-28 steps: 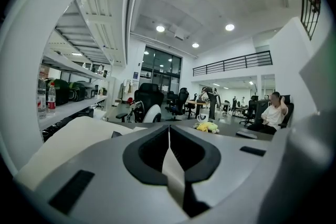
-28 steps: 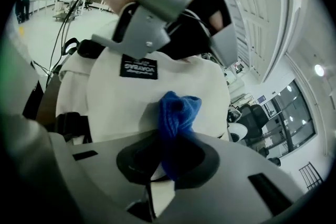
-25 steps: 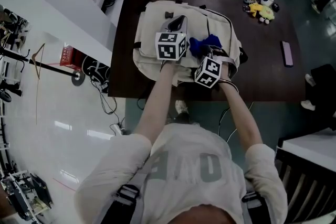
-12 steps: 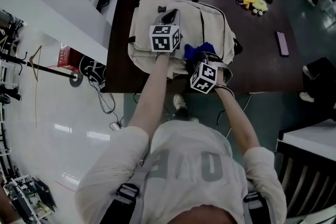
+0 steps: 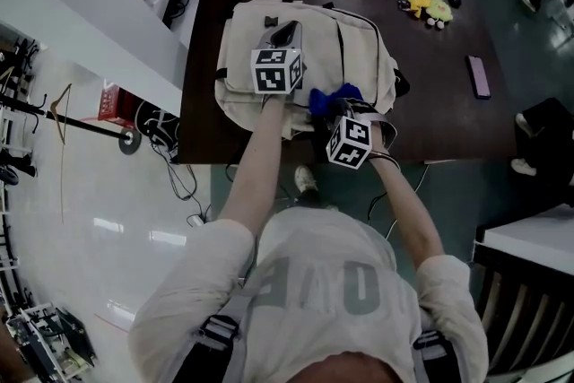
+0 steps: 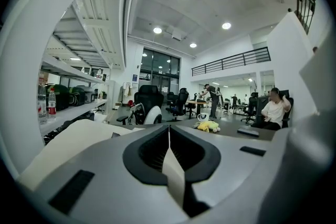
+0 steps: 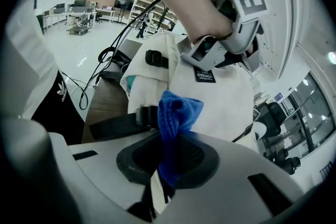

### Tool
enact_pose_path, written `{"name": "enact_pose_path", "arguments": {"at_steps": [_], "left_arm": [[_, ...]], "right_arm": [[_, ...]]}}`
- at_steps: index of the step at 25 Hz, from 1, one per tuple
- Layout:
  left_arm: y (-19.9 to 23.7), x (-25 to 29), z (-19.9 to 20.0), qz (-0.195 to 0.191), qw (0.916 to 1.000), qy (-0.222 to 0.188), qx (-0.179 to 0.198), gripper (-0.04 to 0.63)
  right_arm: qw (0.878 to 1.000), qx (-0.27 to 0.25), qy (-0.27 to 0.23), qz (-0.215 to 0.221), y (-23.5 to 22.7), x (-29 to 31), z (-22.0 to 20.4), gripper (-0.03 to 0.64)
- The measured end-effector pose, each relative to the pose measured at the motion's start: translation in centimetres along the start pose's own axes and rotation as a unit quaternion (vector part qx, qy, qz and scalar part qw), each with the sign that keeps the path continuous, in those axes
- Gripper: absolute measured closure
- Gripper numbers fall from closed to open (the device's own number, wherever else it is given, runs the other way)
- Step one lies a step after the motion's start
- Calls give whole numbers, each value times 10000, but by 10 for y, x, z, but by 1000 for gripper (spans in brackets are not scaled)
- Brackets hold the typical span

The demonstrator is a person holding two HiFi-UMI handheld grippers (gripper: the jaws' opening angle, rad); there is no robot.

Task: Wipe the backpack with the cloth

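Holding a blue cloth (image 7: 176, 113) to a cream backpack (image 5: 360, 49) on the dark counter (image 5: 430, 117).

Pinches the cloth between the jaws of the right gripper (image 7: 167, 157), with its bunched end poking out past the tips and against the backpack's near edge. Shows the jaws of the left gripper (image 6: 169, 138) pressed together with nothing seen between them, over the backpack's left half, just beside the cloth. Has the backpack lying flat near the counter's front edge, well apart from a yellow toy (image 5: 430, 7) and a slim flat device (image 5: 478, 76) off to the right.

Cream woven canvas backpack (image 5: 363, 58), fuzzy blue knit cloth (image 7: 178, 110), dark matt wooden table (image 5: 430, 94)
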State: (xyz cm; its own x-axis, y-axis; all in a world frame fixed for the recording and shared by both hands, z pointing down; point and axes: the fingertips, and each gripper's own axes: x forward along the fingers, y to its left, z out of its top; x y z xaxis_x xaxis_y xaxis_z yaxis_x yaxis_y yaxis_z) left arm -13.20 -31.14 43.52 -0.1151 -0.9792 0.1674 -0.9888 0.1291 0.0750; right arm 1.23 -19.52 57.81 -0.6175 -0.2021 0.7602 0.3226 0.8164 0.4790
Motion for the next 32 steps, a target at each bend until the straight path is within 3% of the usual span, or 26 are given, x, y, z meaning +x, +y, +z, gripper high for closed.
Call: {"name": "enact_pose_path", "arguments": {"at_steps": [2, 5, 9, 14, 17, 22, 26, 32], "left_arm": [[-1, 0, 0, 0, 10000, 1, 10, 584], [-2, 3, 2, 26, 10000, 8, 84, 584], [-1, 3, -4, 153, 9996, 98, 206, 588], [-2, 1, -7, 193, 9996, 86, 206, 591], [-3, 5, -5, 234, 9994, 97, 234, 591], [-2, 8, -5, 203, 9995, 152, 194, 591], [-2, 11, -8, 176, 9993, 212, 233, 591], [-2, 10, -10, 174, 9992, 227, 262, 591]], "right_arm": [[9993, 237, -229, -192, -32, -12, 2, 572], [9919, 674, -487, -961, -114, -38, 3, 572], [9822, 576, -309, -1763, -212, -52, -9, 572], [9795, 689, 82, -1891, -282, -16, -39, 572], [9824, 787, 288, -1667, -287, 20, -54, 572], [9916, 430, 532, -1095, -251, 77, -58, 572], [9905, 562, 383, -1193, -240, 78, -58, 574], [9916, 276, 291, -1229, -209, 59, -56, 574]]}}
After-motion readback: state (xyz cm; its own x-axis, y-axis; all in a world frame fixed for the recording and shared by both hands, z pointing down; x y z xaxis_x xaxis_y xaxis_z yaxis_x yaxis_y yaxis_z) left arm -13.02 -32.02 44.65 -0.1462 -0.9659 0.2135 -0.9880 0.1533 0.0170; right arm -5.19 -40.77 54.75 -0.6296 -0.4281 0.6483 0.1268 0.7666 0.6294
